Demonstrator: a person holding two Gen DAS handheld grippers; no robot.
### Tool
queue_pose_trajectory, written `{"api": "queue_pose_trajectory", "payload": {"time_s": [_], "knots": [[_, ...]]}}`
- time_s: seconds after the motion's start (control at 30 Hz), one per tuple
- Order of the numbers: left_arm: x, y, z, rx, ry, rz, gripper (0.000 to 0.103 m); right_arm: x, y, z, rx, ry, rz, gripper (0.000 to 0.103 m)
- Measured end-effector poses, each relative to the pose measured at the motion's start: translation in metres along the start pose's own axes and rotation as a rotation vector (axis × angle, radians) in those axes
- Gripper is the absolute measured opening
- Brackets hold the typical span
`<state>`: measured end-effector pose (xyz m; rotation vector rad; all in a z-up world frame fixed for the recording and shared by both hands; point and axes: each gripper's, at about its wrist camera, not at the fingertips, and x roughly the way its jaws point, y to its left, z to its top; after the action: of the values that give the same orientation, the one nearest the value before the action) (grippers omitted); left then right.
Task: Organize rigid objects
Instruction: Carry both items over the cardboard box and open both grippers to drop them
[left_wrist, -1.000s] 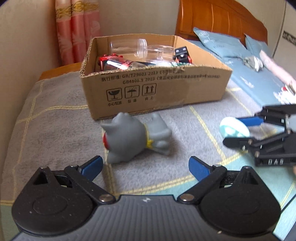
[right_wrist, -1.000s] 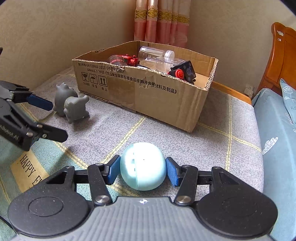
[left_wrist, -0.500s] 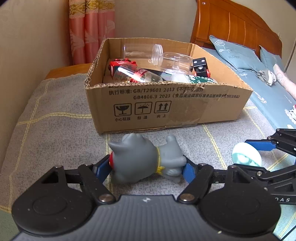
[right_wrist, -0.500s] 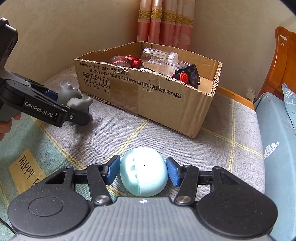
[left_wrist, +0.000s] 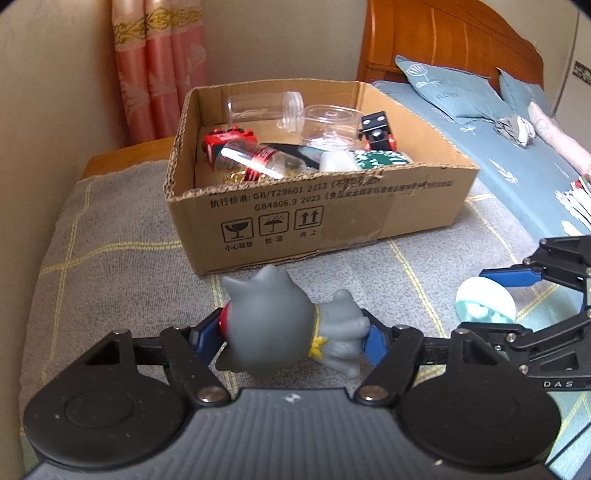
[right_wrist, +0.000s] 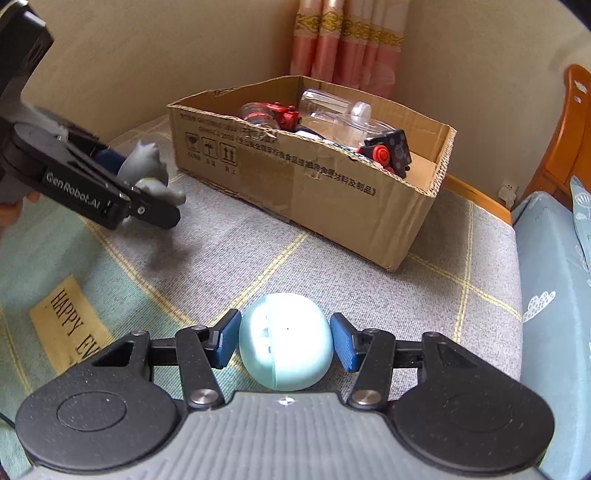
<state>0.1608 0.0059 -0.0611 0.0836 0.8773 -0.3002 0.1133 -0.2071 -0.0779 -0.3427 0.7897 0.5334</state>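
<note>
The left tool (left_wrist: 291, 338) is closed on a grey rubber cat figure with a red mouth and a yellow collar (left_wrist: 280, 328). The blue pads press the figure's head end and its feet end, so its long axis runs across the tool, from pad to pad. In the right wrist view the figure (right_wrist: 147, 173) appears clear of the grey checked blanket (right_wrist: 461, 266), with a soft shadow beneath it.

The right tool (right_wrist: 284, 341) is partly open around a pale blue egg-shaped plastic toy (right_wrist: 284, 341). Its left pad lies at the toy's side; a narrow gap shows at the right pad. Whether the toy is gripped or only bracketed cannot be told; in the left wrist view it (left_wrist: 484, 299) sits low at the blanket.

The open brown cardboard box (left_wrist: 332, 218) stands directly ahead of both tools, on the blanket. It already contains clear plastic jars (left_wrist: 266, 107), a red toy car (left_wrist: 229, 142) and other items.

Governing relation: the box lies forward of and slightly above the left tool, with the near wall between figure and interior. The left tool is judged the nearer. The figure probably needs to rise above the rim before travelling forward.
</note>
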Motion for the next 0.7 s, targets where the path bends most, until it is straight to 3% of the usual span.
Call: {"api": "queue_pose_trajectory", "payload": {"time_s": [0.23,0.43,0.7], "knots": [[-0.025,-0.004,0.017,0.049,-0.015,-0.023,0.073,-0.021,0.000,0.011,-0.063,-0.009,0.021,0.058],[-0.036,-0.008,0.062,0.109,-0.075,-0.029,0.073,-0.041,-0.017,0.038,-0.058,-0.065,0.023,0.058],[-0.004,-0.015,0.123,0.158,-0.099,-0.014,0.073,-0.040,-0.038,0.076,-0.044,-0.116,-0.023,0.058]]}}
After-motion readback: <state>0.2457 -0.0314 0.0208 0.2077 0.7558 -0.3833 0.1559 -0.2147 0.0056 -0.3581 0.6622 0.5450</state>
